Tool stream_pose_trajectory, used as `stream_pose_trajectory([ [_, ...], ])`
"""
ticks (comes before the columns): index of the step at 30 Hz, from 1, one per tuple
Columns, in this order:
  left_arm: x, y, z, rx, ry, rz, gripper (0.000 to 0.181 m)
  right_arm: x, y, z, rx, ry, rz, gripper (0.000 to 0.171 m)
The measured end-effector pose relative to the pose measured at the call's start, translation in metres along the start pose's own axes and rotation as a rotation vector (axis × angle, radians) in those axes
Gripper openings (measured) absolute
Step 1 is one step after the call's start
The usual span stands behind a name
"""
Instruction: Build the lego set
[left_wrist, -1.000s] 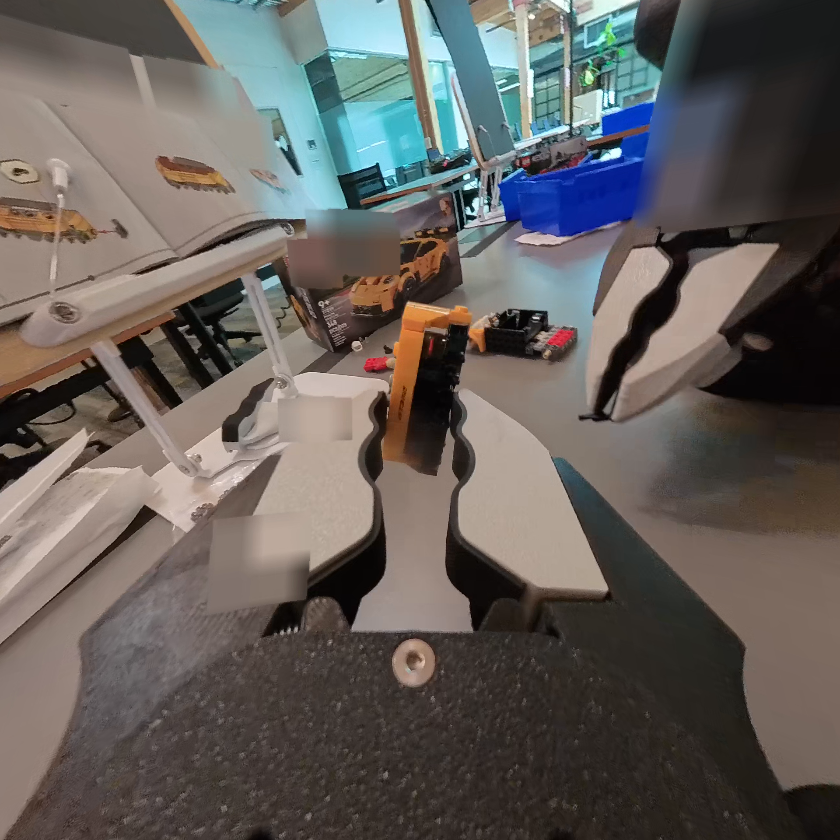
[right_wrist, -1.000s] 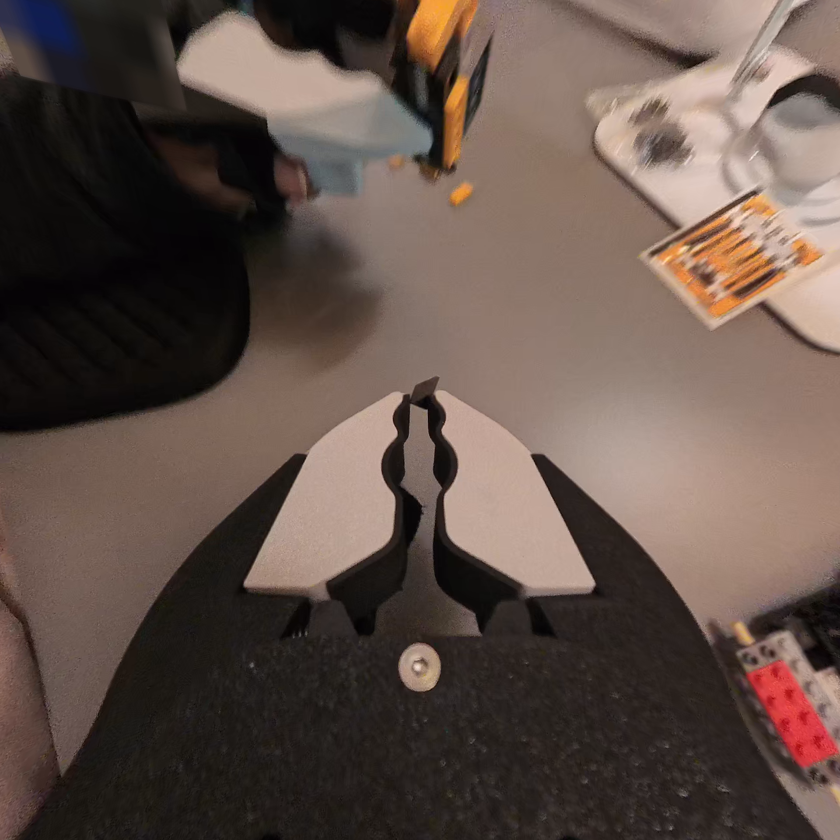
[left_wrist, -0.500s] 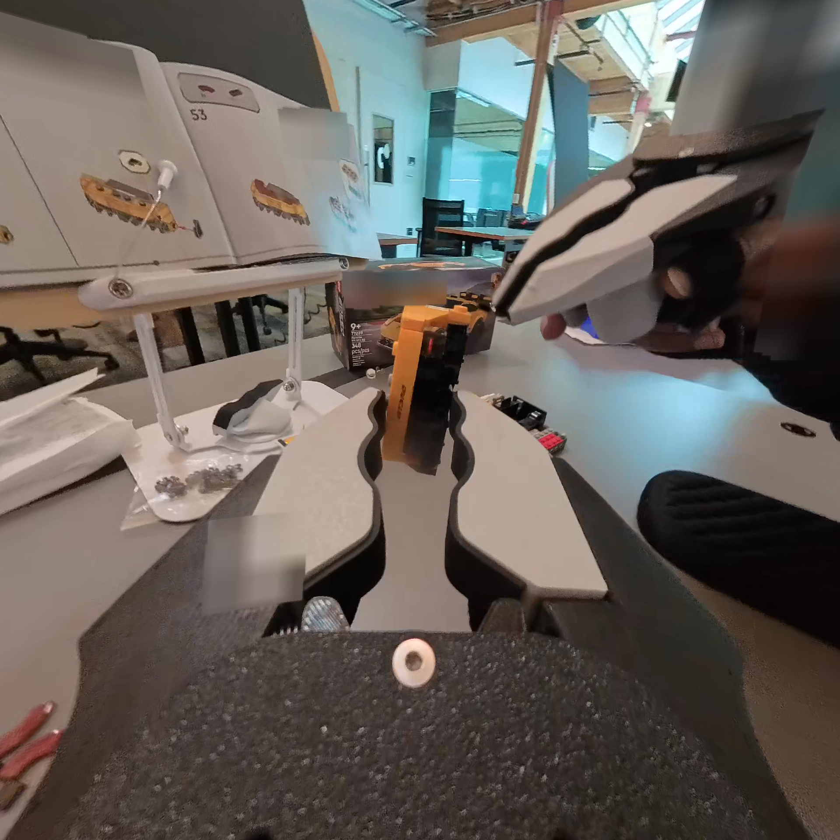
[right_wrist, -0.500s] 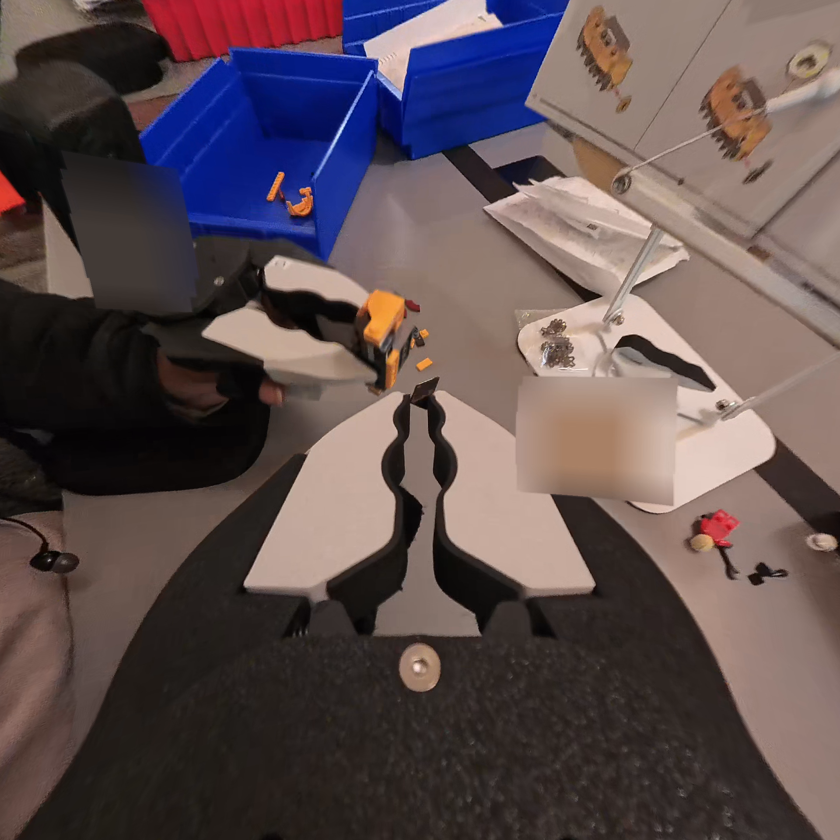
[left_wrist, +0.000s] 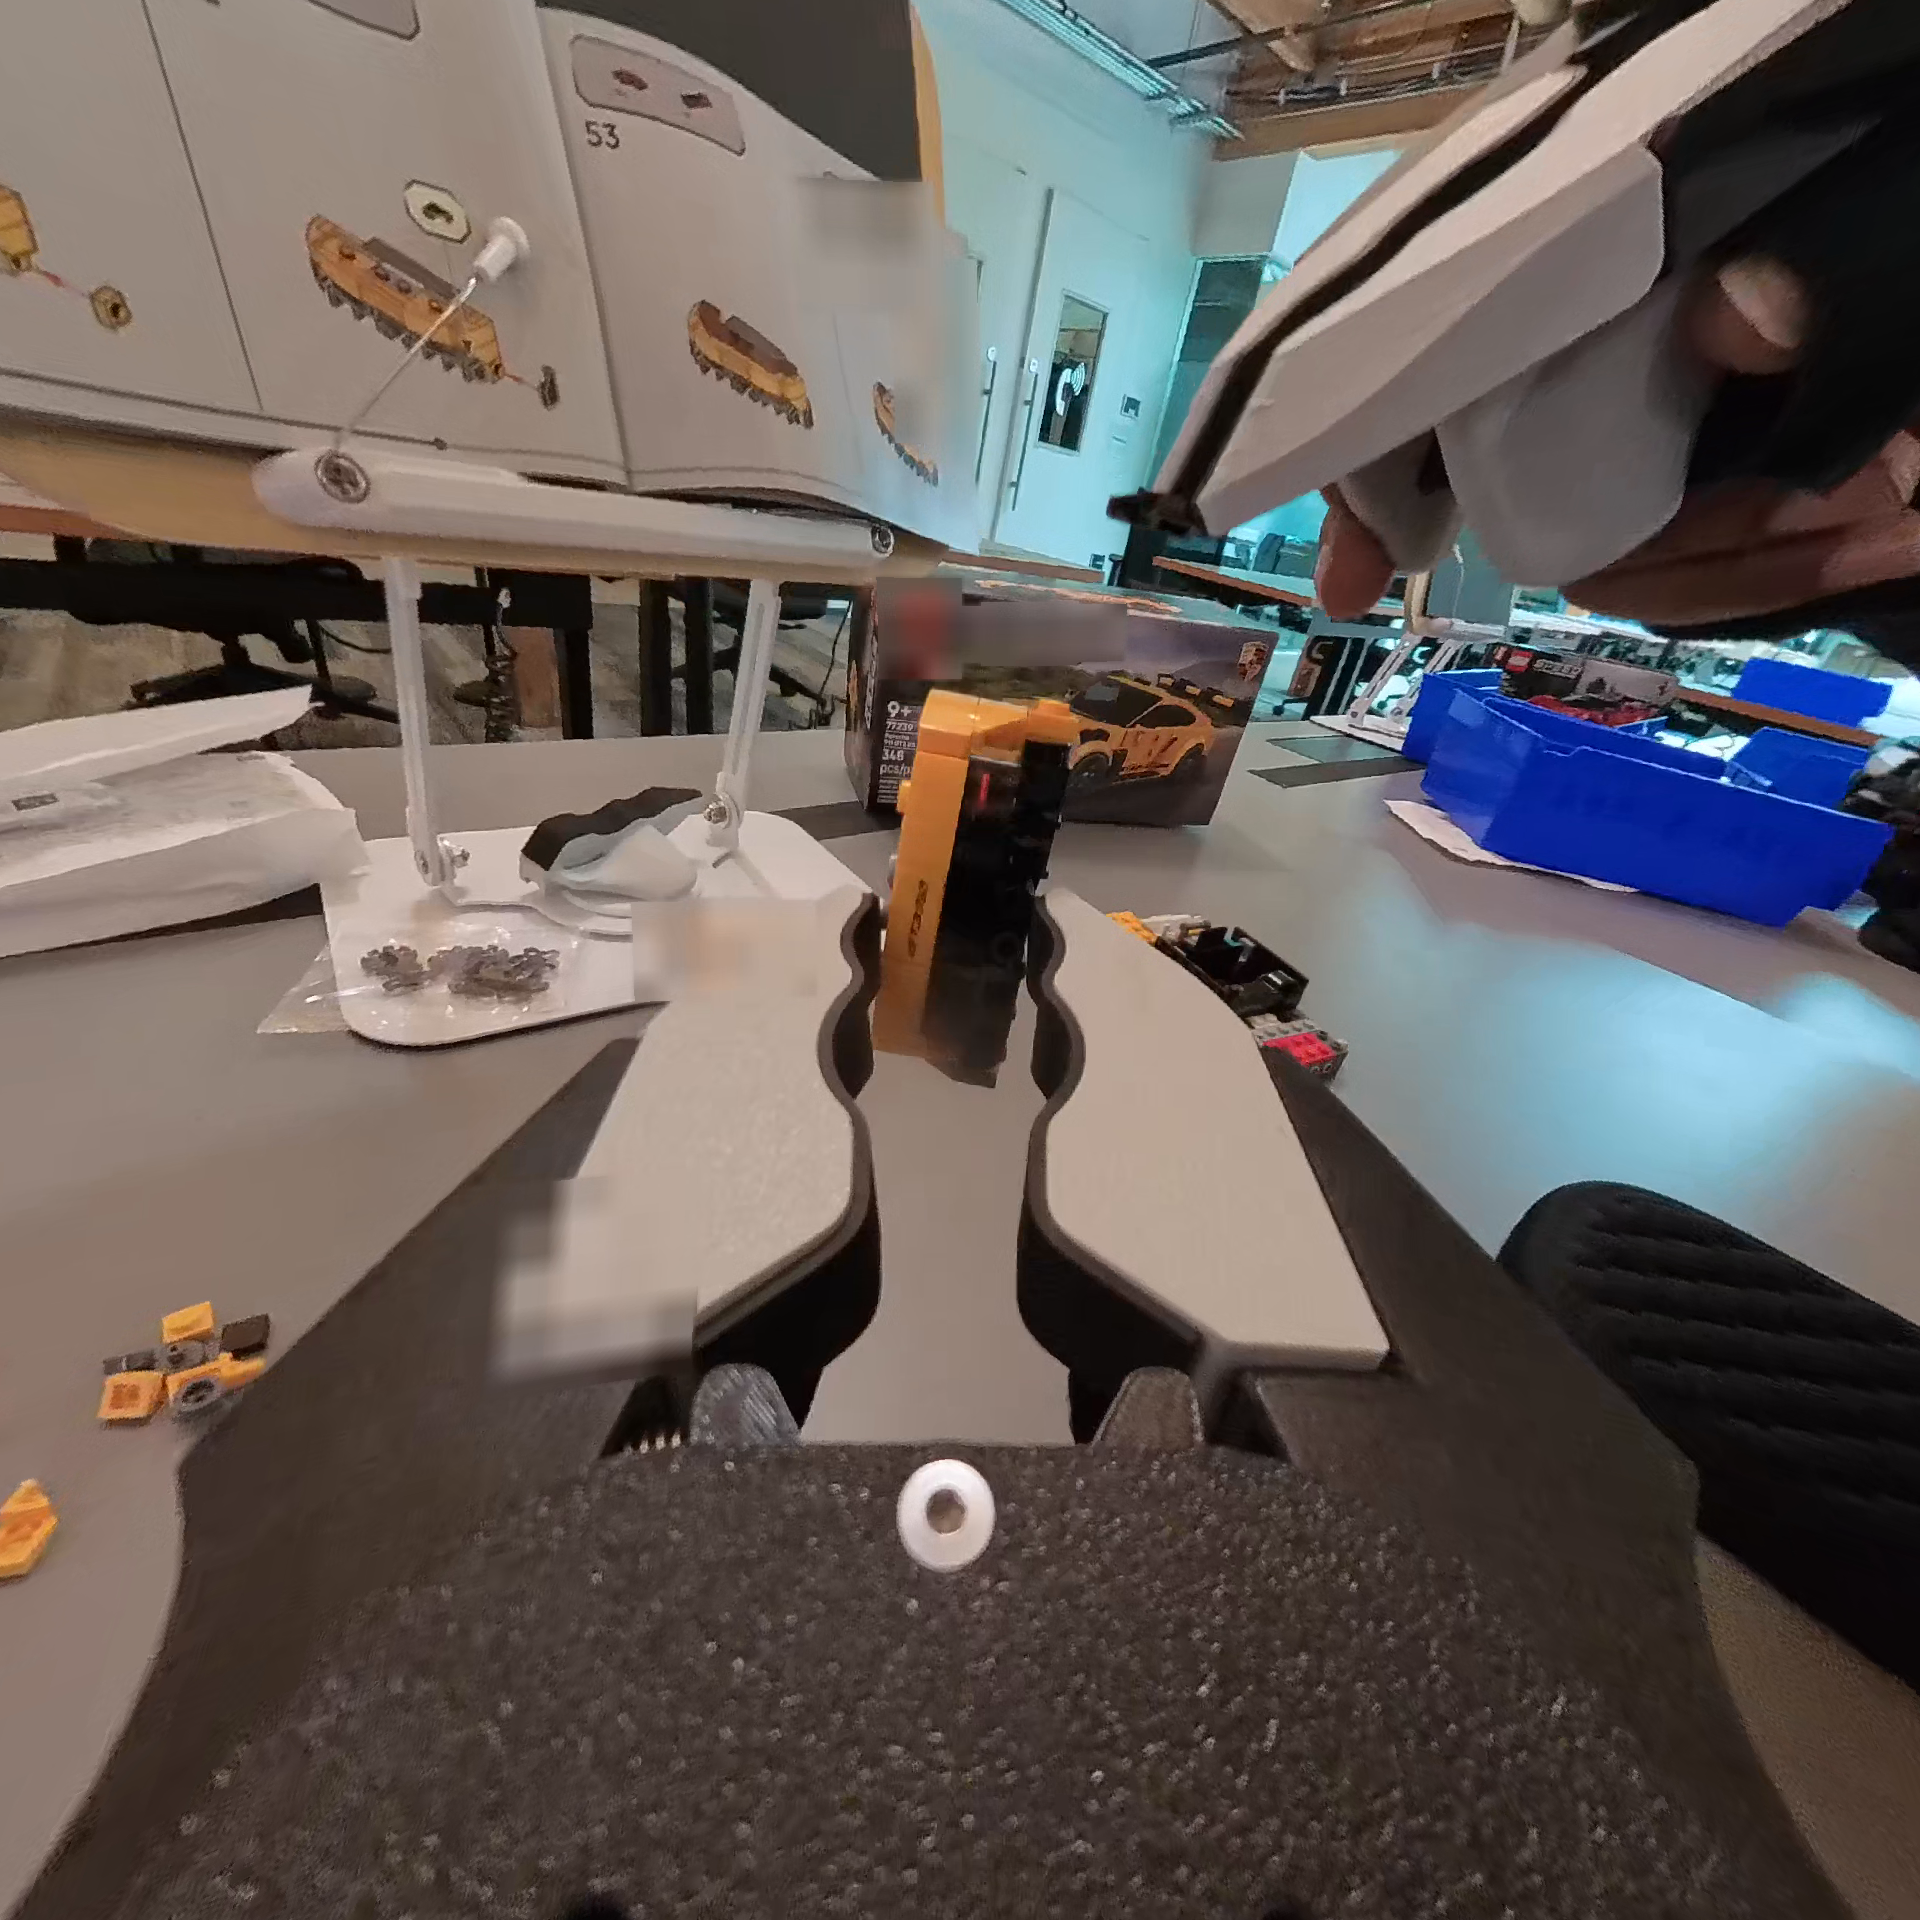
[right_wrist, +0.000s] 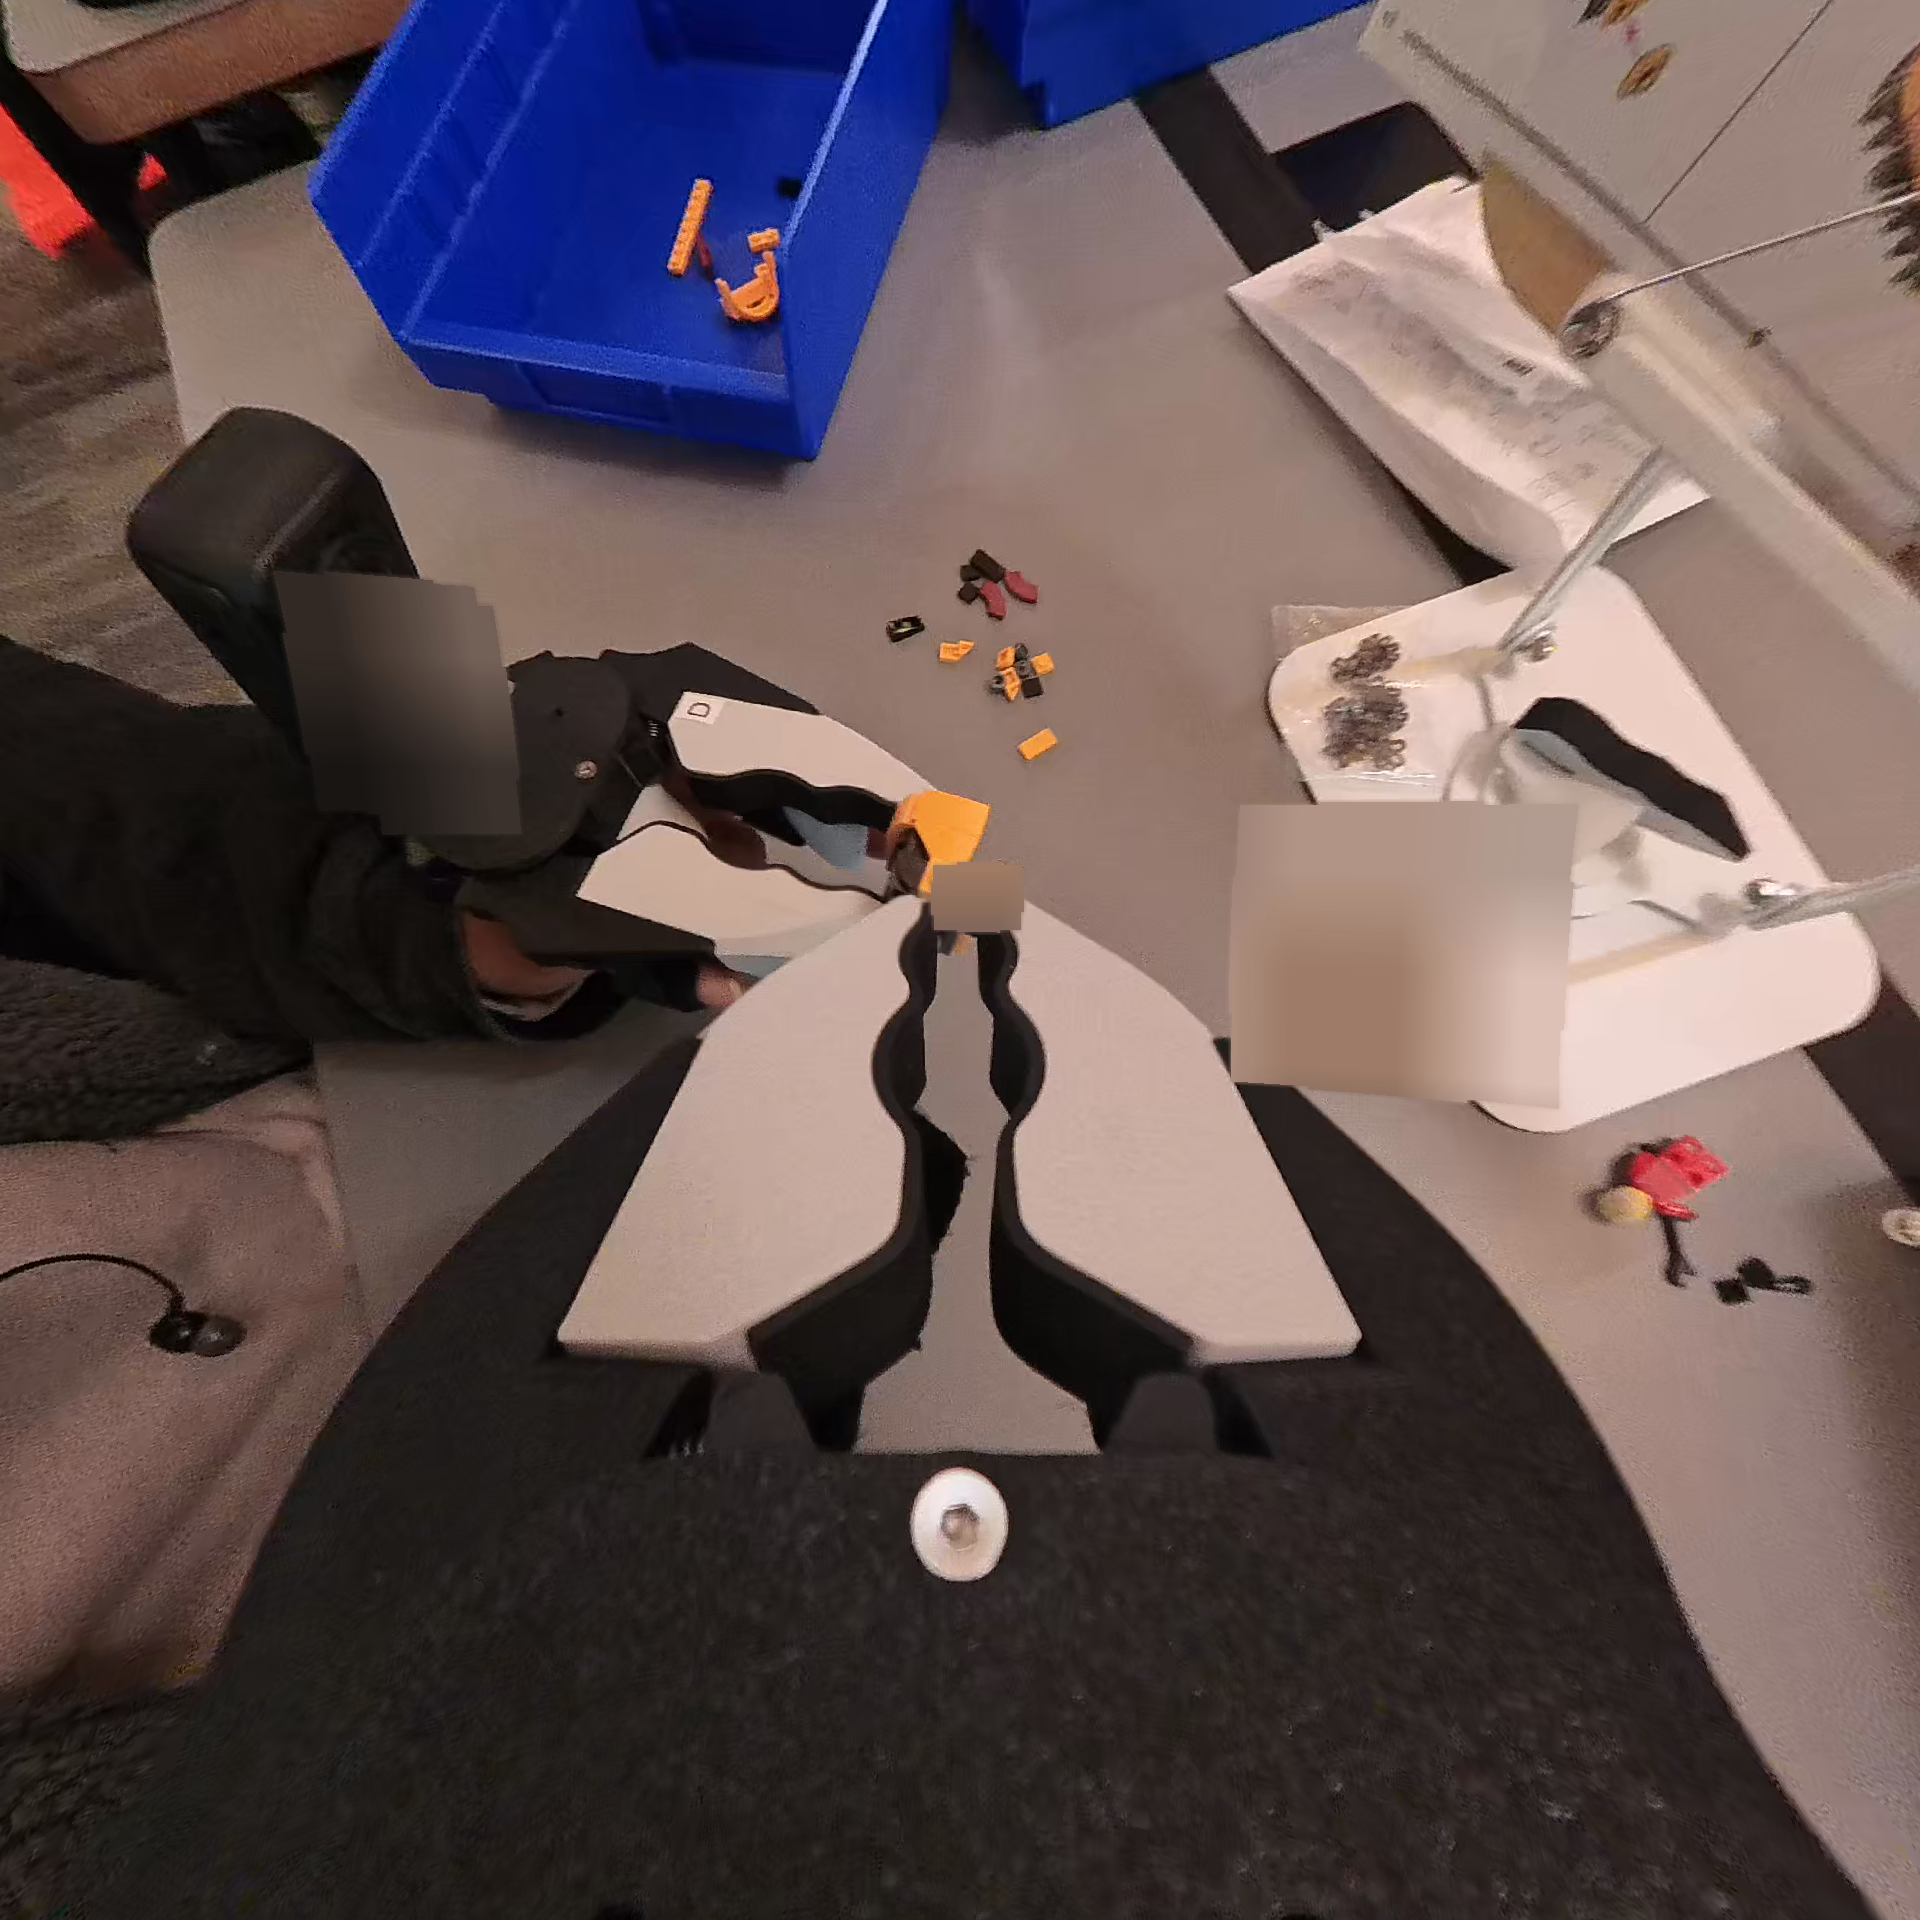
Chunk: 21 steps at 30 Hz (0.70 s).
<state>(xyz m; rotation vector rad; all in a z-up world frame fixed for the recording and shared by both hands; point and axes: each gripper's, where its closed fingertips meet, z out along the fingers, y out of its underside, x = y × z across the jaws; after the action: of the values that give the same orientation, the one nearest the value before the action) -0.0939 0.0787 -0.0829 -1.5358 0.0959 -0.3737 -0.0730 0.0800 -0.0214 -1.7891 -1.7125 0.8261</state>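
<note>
My left gripper (left_wrist: 954, 909) is shut on an orange and black lego assembly (left_wrist: 971, 883) and holds it upright just above the grey table. My right gripper (left_wrist: 1153, 509) hangs above and to the right of it, shut on a small black piece (left_wrist: 1138, 507). In the right wrist view my right gripper (right_wrist: 958, 930) looks down on the left gripper (right_wrist: 894, 847) and the assembly (right_wrist: 940, 821), which sit just beyond its tips. A blurred patch hides the piece there.
An open instruction booklet (left_wrist: 416, 260) rests on a white stand (left_wrist: 499, 997). The lego box (left_wrist: 1143, 727) and a partly built black chassis (left_wrist: 1236, 966) lie behind. Blue bins (right_wrist: 623, 208), loose small pieces (right_wrist: 1003, 634), red pieces (right_wrist: 1668, 1174) and paper bags (left_wrist: 135, 821) surround them. Tip to tip, the grippers are about 7 cm apart.
My right gripper has risen and moved in above the left gripper, still shut on the black piece. My left gripper has kept hold of the assembly and swung its view left toward the booklet stand.
</note>
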Motion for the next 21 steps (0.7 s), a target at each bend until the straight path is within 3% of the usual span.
stream_pose_trajectory([
  [10, -0.002, 0.003, -0.002, -0.006, -0.008, 0.023, 0.026, -0.009, 0.006, 0.028, -0.074, -0.033, 0.015, 0.007],
  [21, -0.003, 0.002, -0.003, -0.010, -0.011, 0.023, 0.026, -0.007, 0.009, 0.033, -0.095, -0.016, 0.020, 0.007],
])
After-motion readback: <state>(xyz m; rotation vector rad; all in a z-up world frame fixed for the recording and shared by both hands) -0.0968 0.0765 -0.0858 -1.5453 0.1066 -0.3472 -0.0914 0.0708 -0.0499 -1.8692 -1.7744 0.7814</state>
